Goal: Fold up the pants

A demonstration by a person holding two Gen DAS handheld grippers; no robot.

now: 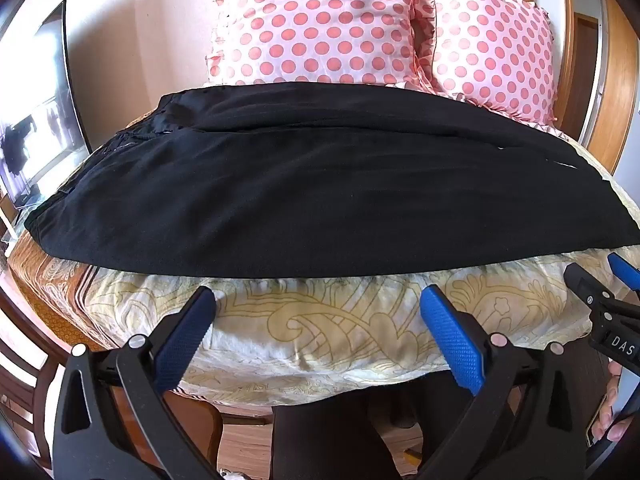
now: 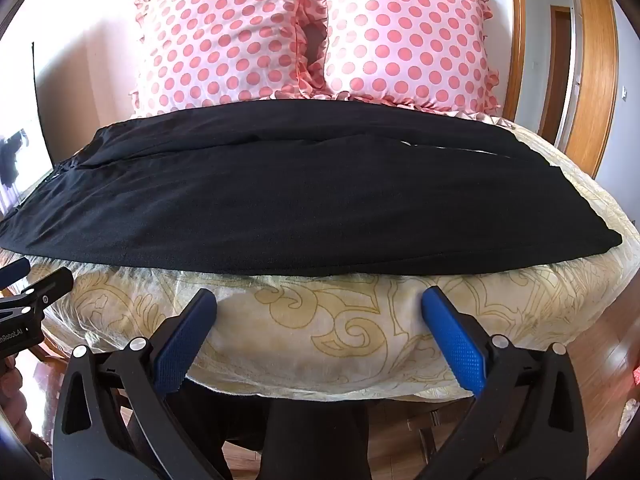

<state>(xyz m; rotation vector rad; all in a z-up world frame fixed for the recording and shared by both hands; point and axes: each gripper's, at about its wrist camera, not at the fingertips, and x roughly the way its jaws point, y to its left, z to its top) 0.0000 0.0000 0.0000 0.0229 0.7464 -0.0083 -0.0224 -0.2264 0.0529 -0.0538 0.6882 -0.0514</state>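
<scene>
Black pants (image 1: 312, 192) lie flat across a table covered with a cream cloth with yellow scrolls (image 1: 320, 328), one leg laid on the other, waistband at the left. They also show in the right wrist view (image 2: 304, 200). My left gripper (image 1: 318, 300) is open and empty, just short of the pants' near edge. My right gripper (image 2: 318, 300) is open and empty, also just short of the near edge, further right. The right gripper shows at the right edge of the left wrist view (image 1: 600, 276); the left one at the left edge of the right wrist view (image 2: 36, 280).
Two pink polka-dot pillows (image 1: 320, 20) (image 2: 404, 36) stand behind the pants. A dark screen (image 1: 40, 120) is at the far left. A wooden door frame (image 2: 592, 80) is at the right. A wooden chair (image 1: 24, 380) and wood floor lie below the table edge.
</scene>
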